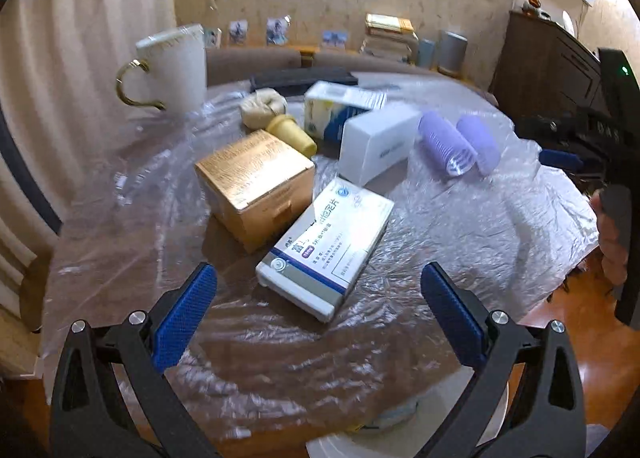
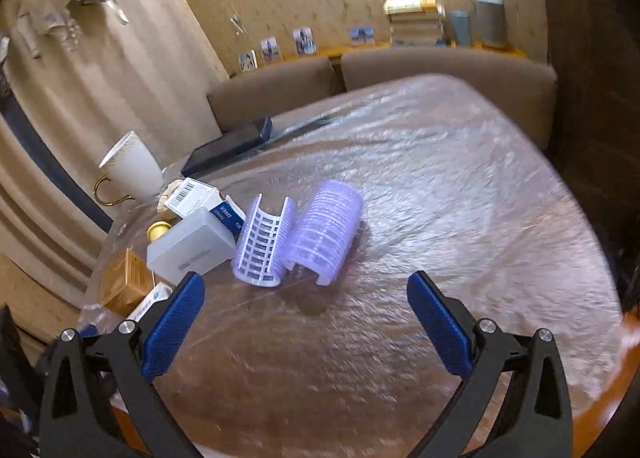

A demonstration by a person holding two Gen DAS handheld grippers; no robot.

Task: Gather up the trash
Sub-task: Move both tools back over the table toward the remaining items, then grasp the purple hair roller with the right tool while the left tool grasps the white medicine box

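left gripper (image 1: 319, 290): jaws wide, empty | right gripper (image 2: 306, 296): jaws wide, empty | medicine box (image 1: 326, 244) lower centre, gold box (image 1: 256, 182) touching it, purple hair rollers (image 2: 300, 238) mid-frame on plastic-covered worktop (image 2: 460, 218)

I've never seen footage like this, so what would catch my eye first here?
Probably the two lilac hair rollers lying side by side mid-table on the crinkly clear plastic sheet. Left of them is a cluster of boxes: a gold carton and a white-and-blue medicine box, with a white gold-handled mug behind.
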